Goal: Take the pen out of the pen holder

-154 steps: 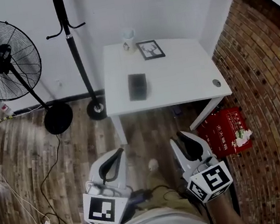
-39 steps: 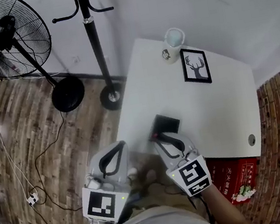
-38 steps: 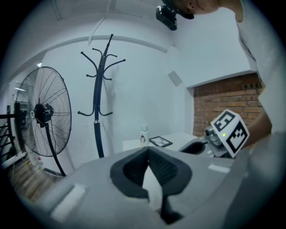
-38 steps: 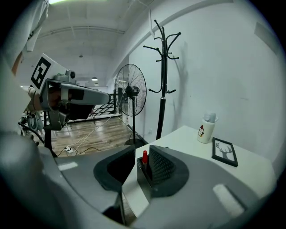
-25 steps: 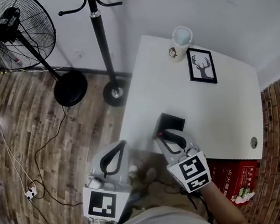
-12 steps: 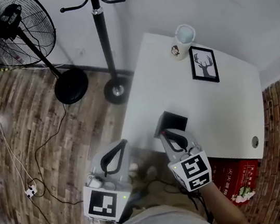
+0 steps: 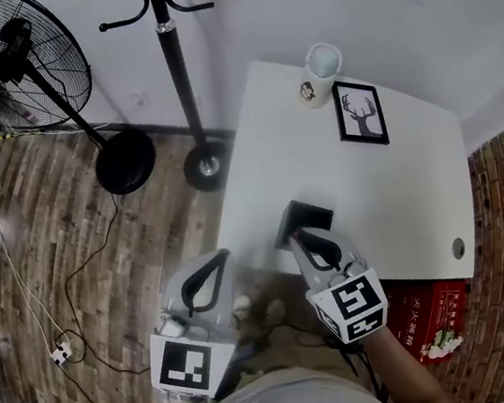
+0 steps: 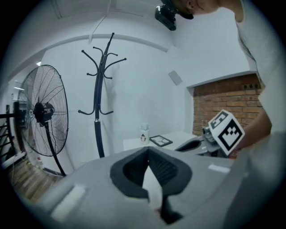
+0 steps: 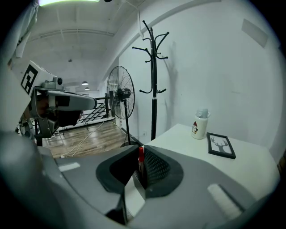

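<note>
A black mesh pen holder [image 7: 311, 214] stands near the front edge of the white table [image 7: 381, 175]. In the right gripper view I see its mesh [image 9: 155, 166] and a red-capped pen [image 9: 141, 157] upright in it, through the loop of the jaws. My right gripper [image 7: 298, 234] hangs just at the holder's near side, its jaws shut tip to tip [image 9: 139, 146] right above the pen's cap. Whether they touch the pen is unclear. My left gripper [image 7: 217, 255] is shut and empty, held over the wooden floor left of the table; its tips [image 8: 148, 149] meet.
A white bottle [image 7: 321, 65] and a framed deer picture [image 7: 359, 112] stand at the table's far end. A coat stand [image 7: 178, 84] and a floor fan [image 7: 7, 64] are to the left. A red box [image 7: 433, 311] lies on the floor at the right.
Since six seconds ago the person has come up to the table and the right gripper has reached the pen holder. Over the last second both grippers have barely moved.
</note>
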Motion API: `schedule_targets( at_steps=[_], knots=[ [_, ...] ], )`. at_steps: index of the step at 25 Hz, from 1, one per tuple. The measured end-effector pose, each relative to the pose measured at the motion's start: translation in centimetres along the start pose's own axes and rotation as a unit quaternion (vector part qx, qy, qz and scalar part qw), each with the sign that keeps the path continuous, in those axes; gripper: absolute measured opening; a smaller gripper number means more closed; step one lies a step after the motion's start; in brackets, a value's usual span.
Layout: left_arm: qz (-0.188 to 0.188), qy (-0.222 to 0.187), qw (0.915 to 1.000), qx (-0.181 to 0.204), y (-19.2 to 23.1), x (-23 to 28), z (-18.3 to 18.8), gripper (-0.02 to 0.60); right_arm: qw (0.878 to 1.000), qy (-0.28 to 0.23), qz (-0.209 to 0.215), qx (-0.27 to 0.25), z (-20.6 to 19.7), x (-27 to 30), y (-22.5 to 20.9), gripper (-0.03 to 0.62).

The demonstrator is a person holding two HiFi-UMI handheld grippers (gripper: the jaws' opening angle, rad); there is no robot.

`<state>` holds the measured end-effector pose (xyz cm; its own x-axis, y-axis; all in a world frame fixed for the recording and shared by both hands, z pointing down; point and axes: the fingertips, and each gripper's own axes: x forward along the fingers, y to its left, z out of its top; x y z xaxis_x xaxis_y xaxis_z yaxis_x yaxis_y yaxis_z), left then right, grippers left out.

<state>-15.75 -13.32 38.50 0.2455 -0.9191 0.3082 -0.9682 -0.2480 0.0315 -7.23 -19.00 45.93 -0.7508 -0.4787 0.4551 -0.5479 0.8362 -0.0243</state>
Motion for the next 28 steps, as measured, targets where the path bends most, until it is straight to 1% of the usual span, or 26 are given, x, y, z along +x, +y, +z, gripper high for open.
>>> schedule_targets(
  at_steps=[6,17,28],
  knots=[
    [-0.012,-0.006,0.9999,0.009,-0.4,0.4,0.8,-0.005,1.0,-0.021,-0.013,0.012,1.5,-1.0,-0.8,0.037],
    [-0.033,-0.021,0.9989,0.027,-1.0,1.2,2.5,-0.005,0.997,-0.059,-0.049,0.017,4.4,-3.4,-2.8,0.037],
    [-0.074,-0.041,0.9952,0.049,-2.5,2.8,4.7,-0.005,0.991,-0.102,-0.089,0.017,7.0,-6.3,-4.7,0.037]
  ],
)
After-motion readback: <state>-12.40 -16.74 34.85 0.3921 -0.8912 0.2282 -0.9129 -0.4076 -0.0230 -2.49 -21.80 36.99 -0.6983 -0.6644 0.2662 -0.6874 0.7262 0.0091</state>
